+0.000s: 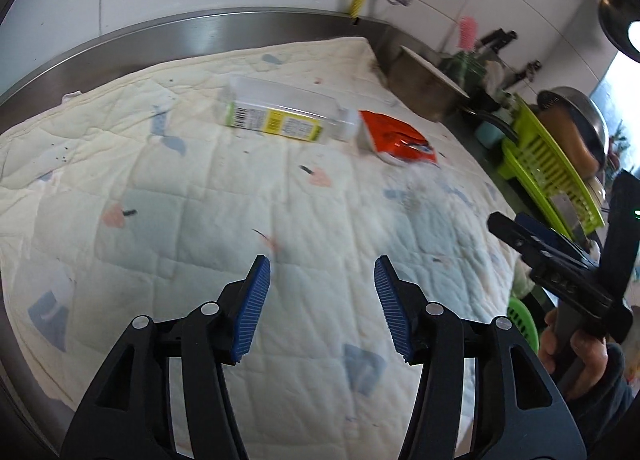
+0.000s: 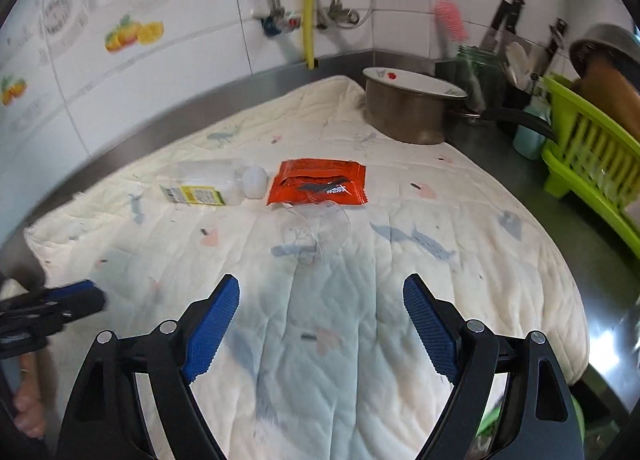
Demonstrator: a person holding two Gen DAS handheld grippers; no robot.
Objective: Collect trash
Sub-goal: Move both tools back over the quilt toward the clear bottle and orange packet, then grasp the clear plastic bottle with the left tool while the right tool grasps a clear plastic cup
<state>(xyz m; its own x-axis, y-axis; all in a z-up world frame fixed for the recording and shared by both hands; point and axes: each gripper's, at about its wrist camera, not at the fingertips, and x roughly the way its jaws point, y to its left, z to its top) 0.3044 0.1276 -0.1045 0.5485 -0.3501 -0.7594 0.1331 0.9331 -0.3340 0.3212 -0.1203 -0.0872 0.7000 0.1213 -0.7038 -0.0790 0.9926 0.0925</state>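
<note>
Over the near edge of the quilted cream cloth point(image 2: 360, 340), the right gripper point(image 2: 322, 324) hangs with jaws wide and empty, the left gripper point(image 1: 322, 304) half-spread, holding nothing. Mid-cloth lies a clear plastic cup point(image 2: 316, 230) (hard to see); towards the far edge sit an orange foil wrapper point(image 2: 318, 182) and a clear yellow-labelled bottle point(image 2: 212, 182). Best square the jaws across the cup first, squeezing gently.

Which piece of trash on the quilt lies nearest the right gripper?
The clear plastic cup, tipped on its side just ahead of the right gripper; the orange wrapper and the bottle lie farther back.
</note>
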